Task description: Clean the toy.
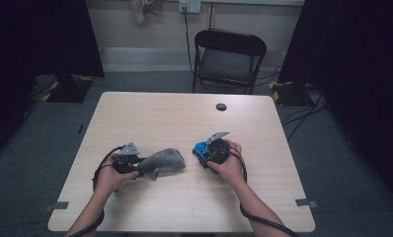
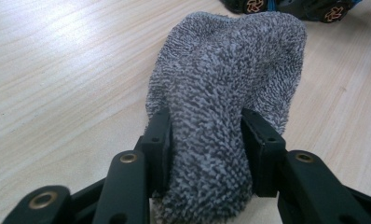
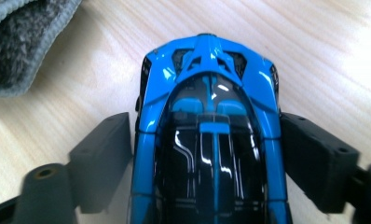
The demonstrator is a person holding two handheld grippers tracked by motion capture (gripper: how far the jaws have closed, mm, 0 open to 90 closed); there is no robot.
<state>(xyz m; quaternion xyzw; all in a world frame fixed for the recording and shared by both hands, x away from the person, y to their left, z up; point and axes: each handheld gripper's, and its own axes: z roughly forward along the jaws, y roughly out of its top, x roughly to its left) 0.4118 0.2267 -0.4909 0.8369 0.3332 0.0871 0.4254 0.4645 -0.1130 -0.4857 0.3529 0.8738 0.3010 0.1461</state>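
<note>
A grey fuzzy cloth (image 1: 166,161) lies on the wooden table (image 1: 160,113), left of centre. My left gripper (image 1: 144,166) is shut on its near end. In the left gripper view both pads (image 2: 161,140) squeeze the cloth (image 2: 230,65) into a ridge. A blue and black toy car (image 1: 201,148) sits right of the cloth, on the table. My right gripper (image 1: 203,154) straddles it. In the right gripper view the car (image 3: 211,140) stands between the jaws, with a thin dark gap at the left pad (image 3: 104,158), so my right gripper (image 3: 204,140) reads as open. The cloth's edge (image 3: 16,42) shows at top left.
A black folding chair (image 1: 229,54) stands behind the table's far edge. A round dark cable hole (image 1: 221,106) sits in the tabletop at the far right. The car's wheels (image 2: 291,7) show just beyond the cloth in the left gripper view. Cables trail on the floor at right.
</note>
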